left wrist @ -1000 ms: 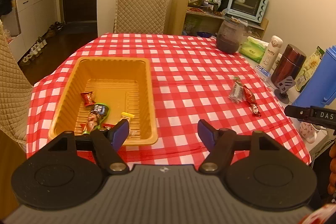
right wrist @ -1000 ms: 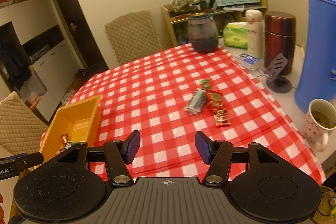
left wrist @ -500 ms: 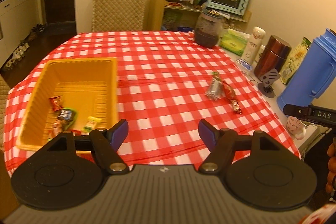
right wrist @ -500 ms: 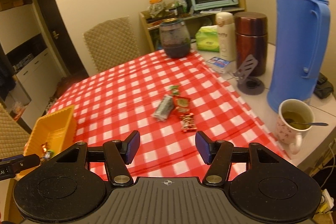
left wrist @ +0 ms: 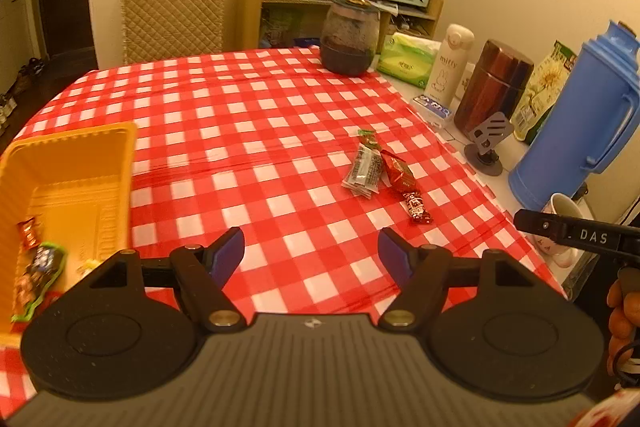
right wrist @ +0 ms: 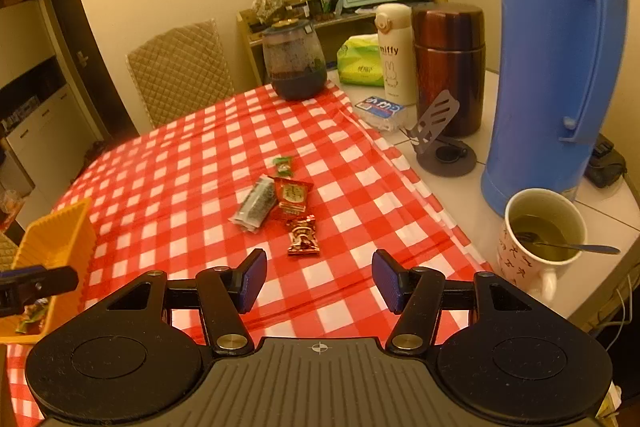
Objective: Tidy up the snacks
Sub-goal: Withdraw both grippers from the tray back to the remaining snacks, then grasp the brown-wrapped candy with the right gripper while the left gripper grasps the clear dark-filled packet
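The desk (left wrist: 248, 131) is carrying a red and white checked cloth, and everything else is lying or standing on it. At its right edge a tall blue thermos (right wrist: 556, 59) is standing upright, with a dark red flask (right wrist: 448, 67) and a white bottle (right wrist: 394, 53) just beside it toward the wall. At the left side of the desk the yellow tray (left wrist: 68, 187) is sitting, and a few wrapped snacks (left wrist: 38, 263) are already lying in its near end. A white mug (right wrist: 536, 239) with a spoon in it is standing in front of the thermos, near the desk's edge.

I am holding my left gripper (left wrist: 310, 253) above the near part of the cloth with its jaws apart and nothing between them. My right gripper (right wrist: 318, 277) is also hovering above the cloth, jaws apart and empty, pointing toward the loose snacks.

These snacks are lying together in the middle-right of the cloth, well apart from the tray: a grey packet (right wrist: 256, 205) touching a red packet (right wrist: 292, 197), a small brown-red candy (right wrist: 304, 237) just in front of them, and a small green candy (right wrist: 284, 165) just behind.
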Motion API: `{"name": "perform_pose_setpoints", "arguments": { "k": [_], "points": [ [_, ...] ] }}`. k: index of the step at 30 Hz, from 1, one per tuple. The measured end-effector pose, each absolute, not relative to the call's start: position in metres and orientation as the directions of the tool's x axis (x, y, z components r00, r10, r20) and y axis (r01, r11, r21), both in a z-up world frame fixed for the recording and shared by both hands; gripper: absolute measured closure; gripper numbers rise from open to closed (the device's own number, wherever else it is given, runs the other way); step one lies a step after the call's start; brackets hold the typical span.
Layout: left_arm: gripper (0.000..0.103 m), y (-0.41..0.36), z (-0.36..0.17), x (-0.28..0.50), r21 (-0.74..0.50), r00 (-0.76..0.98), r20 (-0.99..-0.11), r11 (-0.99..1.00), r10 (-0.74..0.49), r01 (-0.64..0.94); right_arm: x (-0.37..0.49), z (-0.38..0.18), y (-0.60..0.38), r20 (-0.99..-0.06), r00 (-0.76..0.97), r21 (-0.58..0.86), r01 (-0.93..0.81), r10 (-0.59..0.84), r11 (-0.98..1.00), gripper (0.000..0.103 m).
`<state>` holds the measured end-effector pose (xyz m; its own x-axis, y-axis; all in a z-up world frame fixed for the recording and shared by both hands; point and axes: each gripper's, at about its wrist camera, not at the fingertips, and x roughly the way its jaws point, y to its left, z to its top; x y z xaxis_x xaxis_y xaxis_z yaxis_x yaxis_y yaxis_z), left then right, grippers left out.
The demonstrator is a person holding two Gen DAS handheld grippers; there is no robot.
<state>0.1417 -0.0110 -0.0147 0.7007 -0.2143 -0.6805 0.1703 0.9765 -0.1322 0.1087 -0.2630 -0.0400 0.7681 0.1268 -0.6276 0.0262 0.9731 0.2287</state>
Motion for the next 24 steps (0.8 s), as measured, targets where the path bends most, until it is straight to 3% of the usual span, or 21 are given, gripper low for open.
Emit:
{"name": "perform_pose_setpoints", "arguments": {
  "k": [18,24],
  "points": [
    [0.024,-0.038,-0.073,0.229,-0.063,0.711,-0.675,0.976,-0.197,0.21,0.199,-0.109,-0.248,-0.678,0.72,0.174,-0.036,0.147,0.984,0.045],
    [0.016,-0.038,-0.09,0.246,-0.058,0.701,-0.687,0.976,-0.192,0.211,0.222,-0.129,-0.236,-0.689,0.71,0.147,-0.061,0.147,0.987,0.045]
  ]
}}
